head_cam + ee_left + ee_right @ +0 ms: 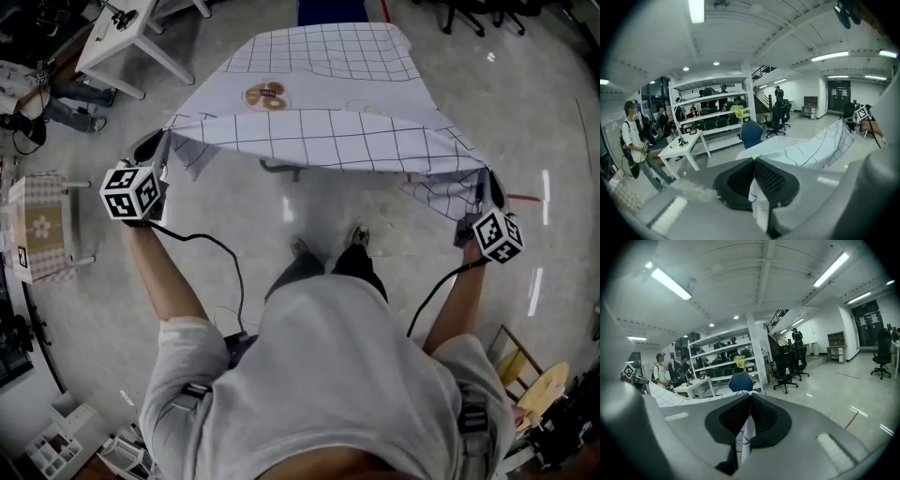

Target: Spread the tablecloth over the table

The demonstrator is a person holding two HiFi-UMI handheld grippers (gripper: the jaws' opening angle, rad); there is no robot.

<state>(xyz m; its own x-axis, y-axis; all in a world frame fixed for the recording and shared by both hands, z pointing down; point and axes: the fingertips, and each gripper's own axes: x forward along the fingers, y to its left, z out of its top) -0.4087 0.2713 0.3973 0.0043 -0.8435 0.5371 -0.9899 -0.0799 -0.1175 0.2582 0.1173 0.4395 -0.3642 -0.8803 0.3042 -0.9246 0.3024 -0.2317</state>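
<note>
Left gripper (157,155) is clamping the near left corner of the tablecloth (328,141); its own view is showing the jaws pinched together with a strip of gridded fabric running between them. Right gripper (486,195) is doing the same at the near right corner, jaws clenched on a fold of cloth.

Cloth is hanging stretched between the two grippers at the near edge, lifted clear of the floor. The far part is lying flat over the table, which is hidden under it. The far end is reaching toward the blue chair (333,11).

Progress, as a judgement: roughly past the halfway mark. The far side is looking laid, and the cloth is looking centred. The near span is sagging in the air with a fold along it, not yet resting on the top.

Remaining: pulling the near edge taut, lowering it over the near side, letting go of both corners, smoothing any wrinkles.
</note>
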